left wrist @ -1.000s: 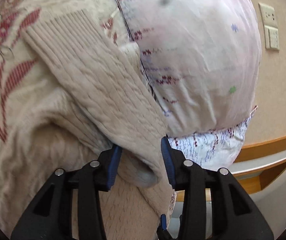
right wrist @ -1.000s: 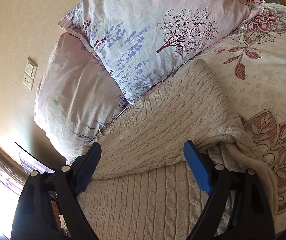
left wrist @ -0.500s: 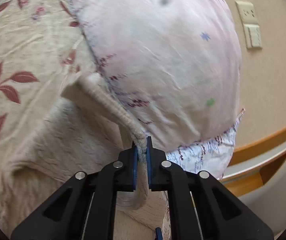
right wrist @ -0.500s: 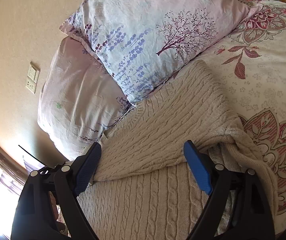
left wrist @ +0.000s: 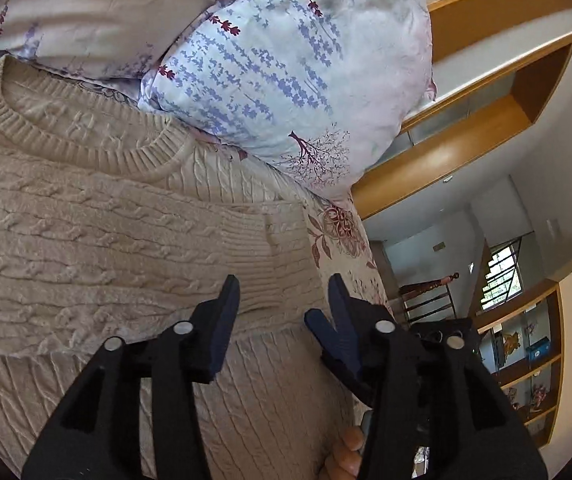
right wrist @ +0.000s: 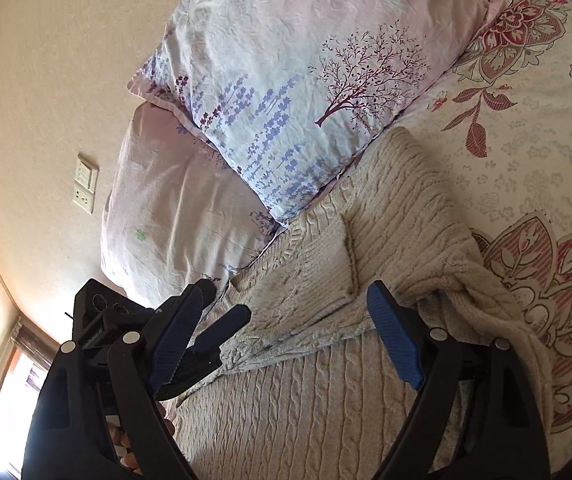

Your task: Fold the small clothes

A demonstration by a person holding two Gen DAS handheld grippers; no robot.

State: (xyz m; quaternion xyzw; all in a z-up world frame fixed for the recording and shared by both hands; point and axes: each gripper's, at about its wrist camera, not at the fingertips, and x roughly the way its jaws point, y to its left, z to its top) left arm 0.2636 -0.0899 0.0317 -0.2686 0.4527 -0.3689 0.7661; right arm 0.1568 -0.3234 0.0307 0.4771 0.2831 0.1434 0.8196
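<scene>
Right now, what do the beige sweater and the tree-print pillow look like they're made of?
Sweater: chunky yarn knit, likely wool or acrylic; matte, fuzzy, with raised cable twists and a ribbed collar. Pillow: thin, smooth woven cover, probably cotton; fine creases and a printed pattern.

Left gripper (left wrist: pixel 284 292): was clamped on a raised edge of the beige cable-knit sweater (left wrist: pixel 86 232) half a second ago; jaws now parted, nothing between them, hovering over the ribbed cuff of the sleeve (left wrist: pixel 270 252)
Sleeve: now laid flat across the sweater's body below the collar
Left wrist view: swung from the pink pillow toward the lavender-print pillow (left wrist: pixel 286 80)
Right wrist view: left gripper now showing at lower left (right wrist: pixel 206 320)
</scene>
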